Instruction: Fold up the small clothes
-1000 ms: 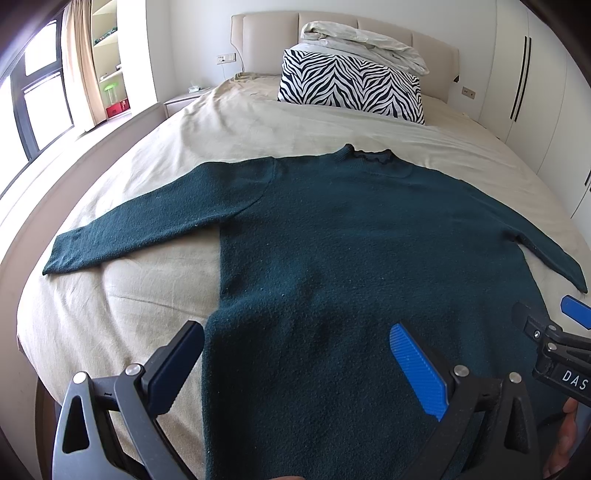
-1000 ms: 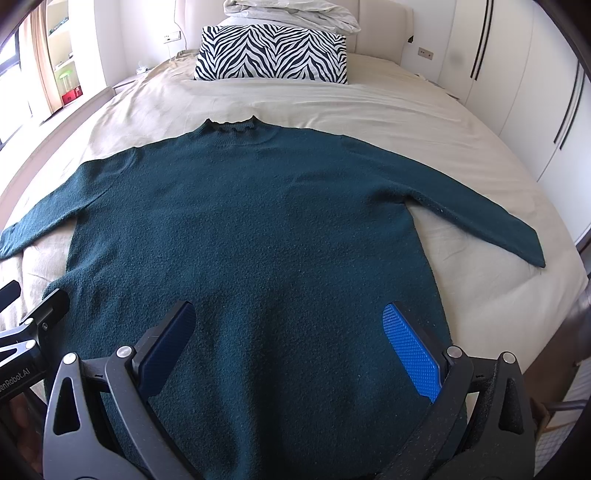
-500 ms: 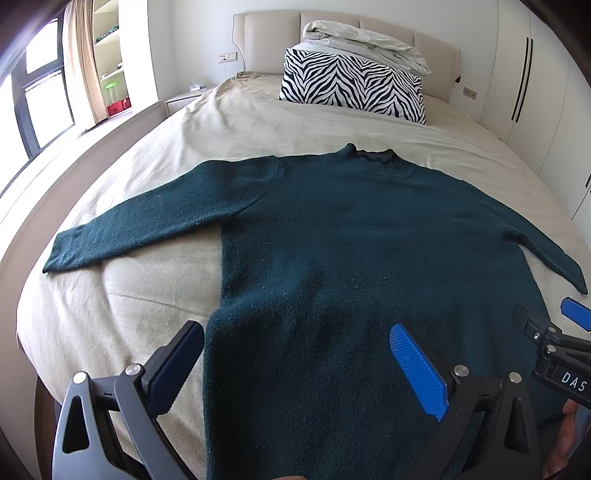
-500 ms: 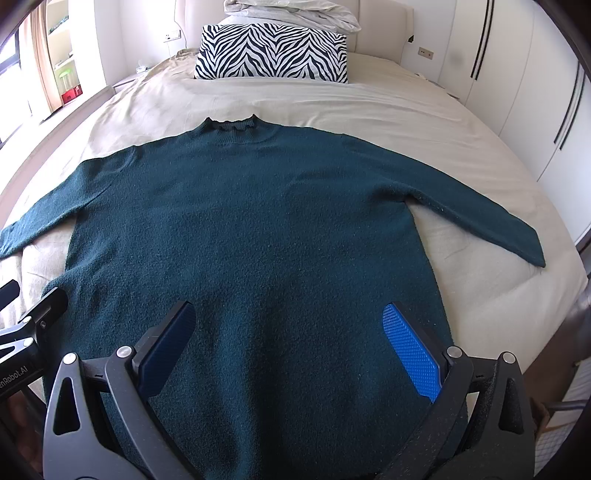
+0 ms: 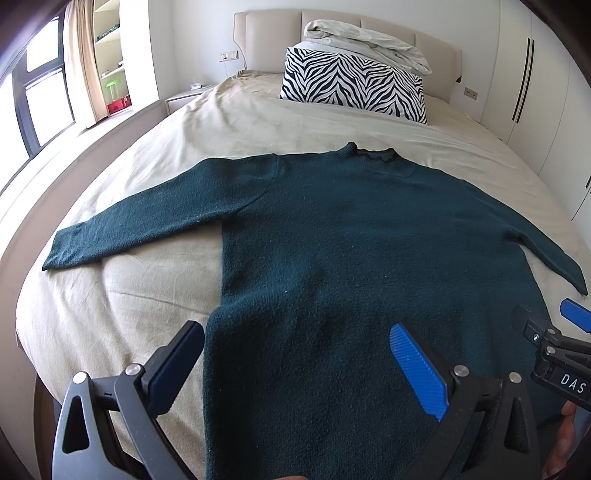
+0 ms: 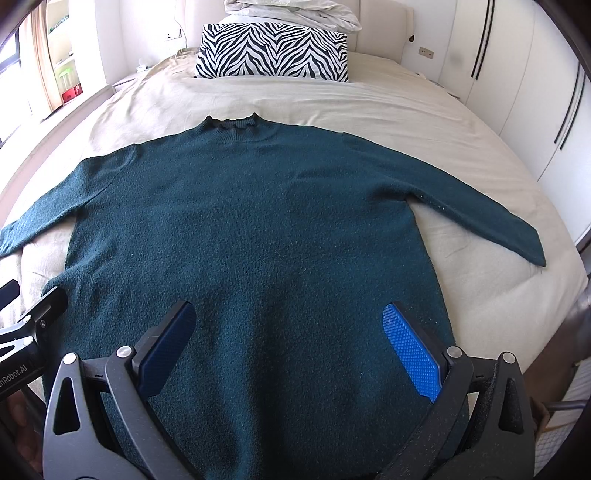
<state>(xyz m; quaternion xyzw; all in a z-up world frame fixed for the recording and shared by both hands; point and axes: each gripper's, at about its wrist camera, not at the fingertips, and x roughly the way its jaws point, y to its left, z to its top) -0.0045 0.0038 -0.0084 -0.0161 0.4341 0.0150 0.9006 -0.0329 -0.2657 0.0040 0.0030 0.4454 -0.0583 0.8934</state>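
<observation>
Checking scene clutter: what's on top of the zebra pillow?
A crumpled pale duvet sits on the zebra pillow. Whatever lies behind them, against the headboard, is covered.

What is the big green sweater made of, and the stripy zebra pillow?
The sweater looks like a fuzzy knit, maybe wool: its surface is nubbly and matte, with tiny specks of lint. The zebra pillow looks like smooth printed woven cloth, perhaps cotton; it is too far away to be sure.

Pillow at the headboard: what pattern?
Black-and-white zebra stripes on the pillow; clearest in the right wrist view.
</observation>
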